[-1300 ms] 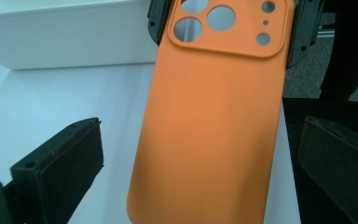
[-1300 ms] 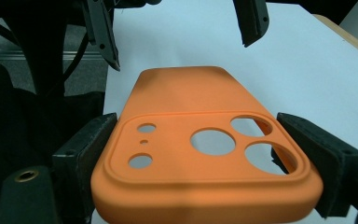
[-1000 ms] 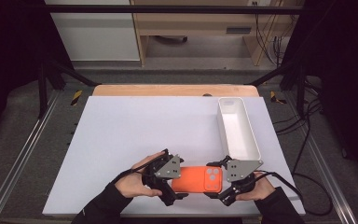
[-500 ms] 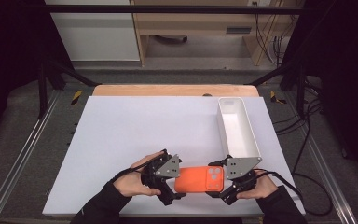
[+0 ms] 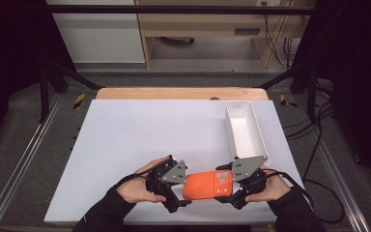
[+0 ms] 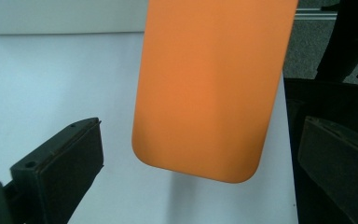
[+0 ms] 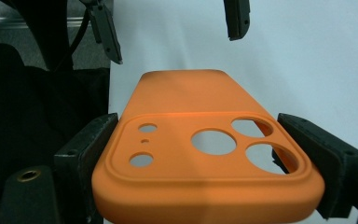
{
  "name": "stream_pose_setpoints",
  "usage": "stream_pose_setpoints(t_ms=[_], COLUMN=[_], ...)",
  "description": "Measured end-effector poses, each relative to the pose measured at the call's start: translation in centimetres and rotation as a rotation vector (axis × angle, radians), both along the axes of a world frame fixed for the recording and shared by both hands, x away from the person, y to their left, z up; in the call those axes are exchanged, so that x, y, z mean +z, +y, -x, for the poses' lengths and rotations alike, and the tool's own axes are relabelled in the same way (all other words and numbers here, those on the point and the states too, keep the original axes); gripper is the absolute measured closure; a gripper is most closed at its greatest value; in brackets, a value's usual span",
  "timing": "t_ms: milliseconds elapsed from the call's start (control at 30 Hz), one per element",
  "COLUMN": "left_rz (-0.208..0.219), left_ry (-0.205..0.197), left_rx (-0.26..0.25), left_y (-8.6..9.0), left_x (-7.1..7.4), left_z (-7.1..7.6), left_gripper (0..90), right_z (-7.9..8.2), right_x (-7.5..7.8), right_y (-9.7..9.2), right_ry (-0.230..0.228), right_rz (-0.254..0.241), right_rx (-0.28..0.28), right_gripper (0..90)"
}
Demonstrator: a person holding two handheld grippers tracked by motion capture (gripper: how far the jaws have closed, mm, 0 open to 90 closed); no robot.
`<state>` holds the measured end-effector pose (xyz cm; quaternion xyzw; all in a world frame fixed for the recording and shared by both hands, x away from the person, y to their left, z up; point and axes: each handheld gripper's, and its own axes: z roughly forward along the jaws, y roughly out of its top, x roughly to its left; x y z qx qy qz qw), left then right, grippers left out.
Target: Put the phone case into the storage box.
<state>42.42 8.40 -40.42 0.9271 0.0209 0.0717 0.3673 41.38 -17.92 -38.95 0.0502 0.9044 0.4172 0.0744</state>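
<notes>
Risk of orange phone case slipping to tabletop: pinched by right tongs alone at 3 o'clock end, left tongs spread around free end.

A white table top carries a long white tray at its right side.

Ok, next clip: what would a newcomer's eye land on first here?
The bright orange phone case, held just above the pale table near its front edge. The right gripper clamps its camera-cutout end by the two sides, while the left gripper has its jaws spread open on either side of the plain end, not touching it. After that, the empty white tray at the table's right side.
</notes>
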Motion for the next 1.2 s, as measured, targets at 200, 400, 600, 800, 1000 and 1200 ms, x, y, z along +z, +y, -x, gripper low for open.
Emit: stream_pose_setpoints(t_ms=[200, 400, 600, 800, 1000, 1200], left_rz=[-0.014, -0.022, -0.036, -0.046, -0.064, -0.083], left_ry=[0.011, 0.019, 0.024, 0.029, 0.042, 0.051], left_rx=[0.005, 0.009, 0.004, 0.003, -0.001, -0.002], left_y=[0.0, 0.0, -0.3, -0.4, -0.6, -0.8], left_x=[-0.2, -0.3, -0.5, -0.7, -0.9, -1.2], left_z=[-0.1, -0.2, -0.2, -0.3, -0.3, -0.4], left_gripper=[0.0, 0.0, 0.0, 0.0, 0.0, 0.0], right_z=[-0.5, -0.7, -1.1, -1.2, -1.4, -1.7], right_x=[0.9, 1.4, 1.8, 2.0, 2.5, 2.7], right_y=[0.7, 1.1, 1.8, 2.4, 3.0, 3.6], right_ry=[0.014, 0.026, 0.033, 0.042, 0.041, 0.044], right_rz=[0.07, 0.097, 0.146, 0.19, 0.218, 0.261], right_rx=[0.007, 0.017, 0.031, 0.043, 0.047, 0.053], right_gripper=[16.0, 16.0, 16.0, 16.0, 16.0, 16.0])
